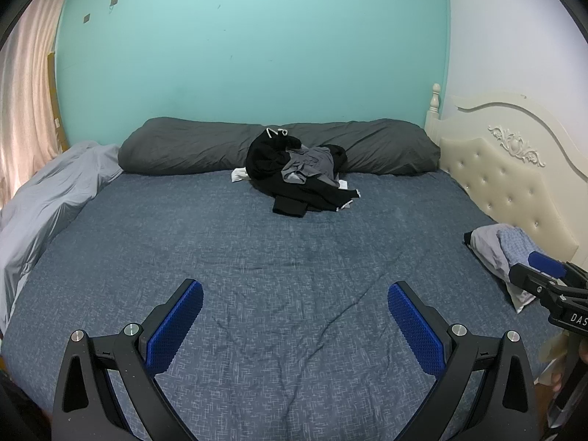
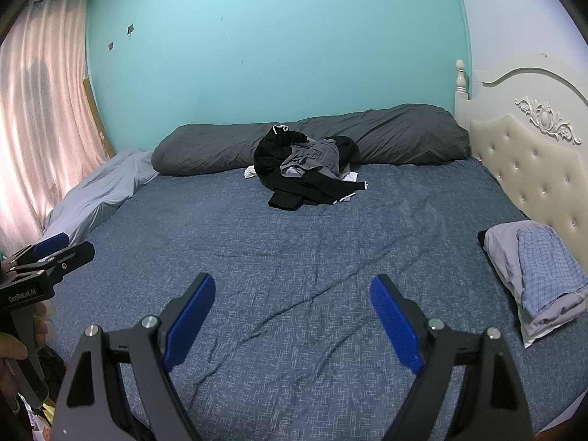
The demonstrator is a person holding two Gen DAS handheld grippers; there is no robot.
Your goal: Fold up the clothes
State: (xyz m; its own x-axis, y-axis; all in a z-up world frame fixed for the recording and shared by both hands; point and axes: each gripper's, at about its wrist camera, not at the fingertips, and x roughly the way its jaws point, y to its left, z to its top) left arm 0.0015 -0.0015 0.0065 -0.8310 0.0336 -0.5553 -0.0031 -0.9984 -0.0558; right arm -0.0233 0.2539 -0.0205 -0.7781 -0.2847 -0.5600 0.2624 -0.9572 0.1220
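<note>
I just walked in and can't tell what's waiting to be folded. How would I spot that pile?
Start at the long dark grey pillow lying along the turquoise wall at the far edge of the bed. The heap of clothes lies right in front of its middle. It is crumpled and mostly black with grey on top, unlike the folded checked stack by the headboard.

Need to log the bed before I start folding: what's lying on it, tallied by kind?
Loose clothes pile: 1 (black, grey and white garments tangled; separate pieces can't be counted)
Folded stack: 1 (checked piece on grey ones)
Dark grey bolster: 1
Light grey duvet: 1
Total: 4, all on the blue sheet
</note>
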